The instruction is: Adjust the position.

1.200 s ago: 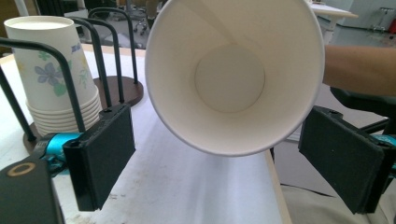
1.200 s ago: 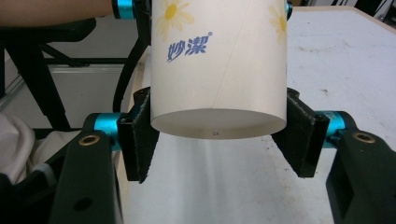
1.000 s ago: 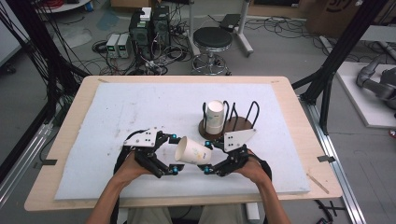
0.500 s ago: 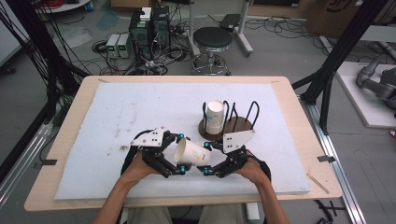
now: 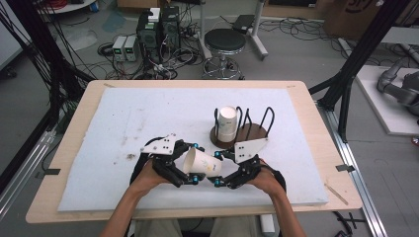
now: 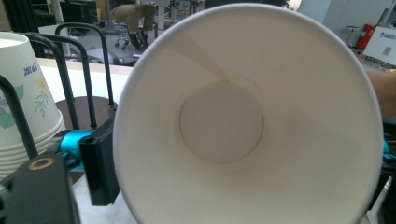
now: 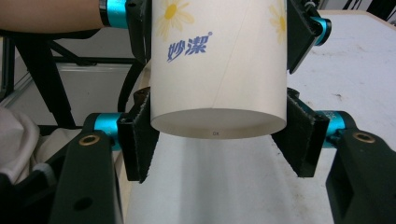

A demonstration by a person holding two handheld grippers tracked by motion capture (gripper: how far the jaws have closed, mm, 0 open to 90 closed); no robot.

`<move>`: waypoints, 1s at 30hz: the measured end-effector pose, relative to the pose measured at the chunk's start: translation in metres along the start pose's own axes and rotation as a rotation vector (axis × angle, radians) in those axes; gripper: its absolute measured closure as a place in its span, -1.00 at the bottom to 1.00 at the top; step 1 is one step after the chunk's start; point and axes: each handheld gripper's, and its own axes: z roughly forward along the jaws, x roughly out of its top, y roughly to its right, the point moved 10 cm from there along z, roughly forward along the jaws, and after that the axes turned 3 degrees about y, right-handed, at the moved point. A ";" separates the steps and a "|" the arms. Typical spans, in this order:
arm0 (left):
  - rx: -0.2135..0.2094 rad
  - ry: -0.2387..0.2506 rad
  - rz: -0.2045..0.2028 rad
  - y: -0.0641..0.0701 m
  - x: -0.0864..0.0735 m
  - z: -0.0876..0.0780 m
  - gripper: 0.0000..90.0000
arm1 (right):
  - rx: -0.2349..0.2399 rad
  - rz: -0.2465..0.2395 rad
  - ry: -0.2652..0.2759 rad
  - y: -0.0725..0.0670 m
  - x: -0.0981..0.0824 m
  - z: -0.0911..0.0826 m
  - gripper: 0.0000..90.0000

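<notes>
Overhead view plus two close tongs-mounted cameras

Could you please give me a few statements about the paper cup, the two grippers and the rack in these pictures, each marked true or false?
1. The paper cup lies on its side between the two grippers. True.
2. The right gripper is closed on the base end of the cup. True.
3. The left gripper is at the cup's closed base. False: it is at the wide open rim; the left gripper view looks into the cup's mouth.
4. The wire rack holds no cups. False: a stack of cups stands in it.
5. The held cup is plain white. False: it bears daisies and blue lettering.
</notes>
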 end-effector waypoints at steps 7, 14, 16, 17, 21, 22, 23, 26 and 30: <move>-0.017 0.000 0.015 0.003 0.001 -0.001 -0.37 | -0.003 -0.002 -0.007 0.001 -0.001 0.000 -0.17; -0.013 -0.003 0.024 0.002 0.001 -0.002 -0.32 | -0.008 -0.004 -0.008 0.001 -0.001 0.000 -0.17; -0.013 -0.004 0.024 0.002 0.001 -0.001 -0.32 | -0.011 -0.008 -0.012 0.001 -0.001 0.000 -0.17; -0.014 -0.006 0.027 0.003 0.001 -0.001 -0.32 | -0.012 -0.007 -0.013 0.001 -0.001 0.000 -0.18; -0.006 -0.011 0.032 0.003 0.002 -0.002 -0.31 | -0.016 0.001 -0.017 0.001 -0.002 0.002 -0.45; -0.003 -0.015 0.034 0.002 0.002 -0.002 -0.31 | -0.028 0.008 -0.021 0.002 -0.002 0.003 -0.49; 0.002 -0.019 0.037 0.002 0.002 -0.003 -0.31 | -0.028 0.014 -0.023 0.002 -0.002 0.003 -0.51; 0.019 -0.048 0.041 -0.001 0.002 -0.006 -0.31 | -0.037 0.028 -0.027 0.003 -0.003 0.002 -0.55; 0.044 -0.085 0.043 -0.005 0.004 -0.010 -0.31 | -0.074 0.031 -0.035 0.006 -0.005 -0.001 -0.56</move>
